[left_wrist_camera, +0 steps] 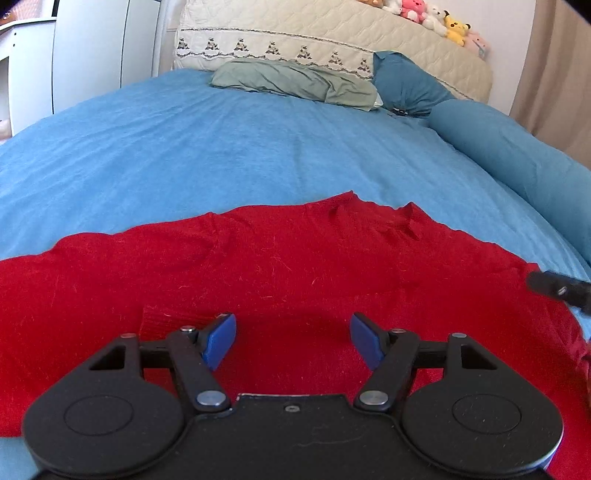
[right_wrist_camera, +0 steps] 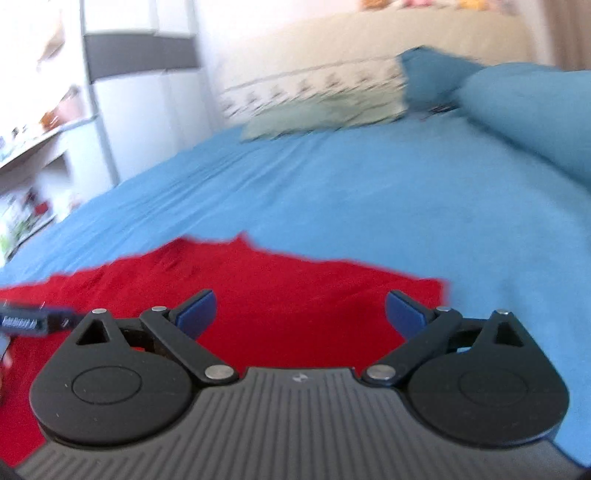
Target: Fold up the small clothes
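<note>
A red knit garment [left_wrist_camera: 280, 266] lies spread flat on the blue bed cover [left_wrist_camera: 221, 147]. My left gripper [left_wrist_camera: 293, 338] is open and empty, low over the garment's near part, blue pads apart. My right gripper [right_wrist_camera: 299, 314] is open and empty over the garment's right part [right_wrist_camera: 258, 288], close to its right edge; this view is blurred. A dark part of the right gripper [left_wrist_camera: 557, 288] shows at the right edge of the left wrist view, by the garment's right corner. The left gripper shows at the left edge of the right wrist view [right_wrist_camera: 33, 319].
A green pillow [left_wrist_camera: 295, 79], a teal pillow [left_wrist_camera: 406, 85] and a long blue bolster [left_wrist_camera: 517, 147] lie at the far and right side of the bed. A quilted cream headboard [left_wrist_camera: 332, 33] carries plush toys [left_wrist_camera: 436, 18]. White furniture [left_wrist_camera: 74, 55] stands at left.
</note>
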{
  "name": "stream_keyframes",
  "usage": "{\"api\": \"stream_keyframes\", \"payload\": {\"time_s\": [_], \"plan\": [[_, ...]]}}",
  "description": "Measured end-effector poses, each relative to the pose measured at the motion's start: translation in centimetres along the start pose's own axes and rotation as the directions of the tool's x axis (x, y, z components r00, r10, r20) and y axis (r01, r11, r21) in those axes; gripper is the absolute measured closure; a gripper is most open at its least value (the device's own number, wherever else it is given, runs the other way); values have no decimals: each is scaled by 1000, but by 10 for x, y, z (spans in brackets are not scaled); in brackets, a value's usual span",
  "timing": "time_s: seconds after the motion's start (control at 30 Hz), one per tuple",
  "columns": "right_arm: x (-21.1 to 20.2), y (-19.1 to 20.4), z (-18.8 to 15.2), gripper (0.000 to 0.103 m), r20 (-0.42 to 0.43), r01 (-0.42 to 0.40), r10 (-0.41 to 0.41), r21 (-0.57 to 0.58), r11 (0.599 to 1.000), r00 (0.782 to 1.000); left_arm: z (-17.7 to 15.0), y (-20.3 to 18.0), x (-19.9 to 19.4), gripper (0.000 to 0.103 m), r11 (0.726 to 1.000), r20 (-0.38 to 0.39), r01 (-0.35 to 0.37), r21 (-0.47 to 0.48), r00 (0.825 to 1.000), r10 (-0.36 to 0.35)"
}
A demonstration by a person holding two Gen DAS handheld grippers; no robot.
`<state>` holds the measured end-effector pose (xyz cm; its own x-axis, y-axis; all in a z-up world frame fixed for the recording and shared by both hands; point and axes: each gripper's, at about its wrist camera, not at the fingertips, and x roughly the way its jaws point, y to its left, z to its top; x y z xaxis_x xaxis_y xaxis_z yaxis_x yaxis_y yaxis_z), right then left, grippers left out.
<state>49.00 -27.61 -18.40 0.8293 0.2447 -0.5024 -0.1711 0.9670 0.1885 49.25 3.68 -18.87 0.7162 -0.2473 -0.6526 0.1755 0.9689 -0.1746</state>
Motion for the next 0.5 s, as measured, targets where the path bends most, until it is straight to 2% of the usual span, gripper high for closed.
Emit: {"api": "stream_keyframes", "payload": {"time_s": [0.07,0.17,0.27,0.43,0.5], "plan": [[17,1,-1,0,-59,22,-23,-16,1000,998,1,1,0,29,1000,-3,7,-6,1000,-7],[29,-13,0,0,-91,127,-128,-13,992,988,0,7,0,29,1000,-3,26,-17,1000,-26],[31,-32,4,0,-104,156,-152,38,987,983,-2,8,-1,29,999,2,31,-6,1000,-31],[26,-25,10,0,-131,214,-214,-19,977,968,2,2,-5,29,1000,-13,7,19,1000,-7],[8,-21,16,0,-101,200,-200,-16,980,974,6,0,-17,29,1000,-8,-17,13,1000,17]]}}
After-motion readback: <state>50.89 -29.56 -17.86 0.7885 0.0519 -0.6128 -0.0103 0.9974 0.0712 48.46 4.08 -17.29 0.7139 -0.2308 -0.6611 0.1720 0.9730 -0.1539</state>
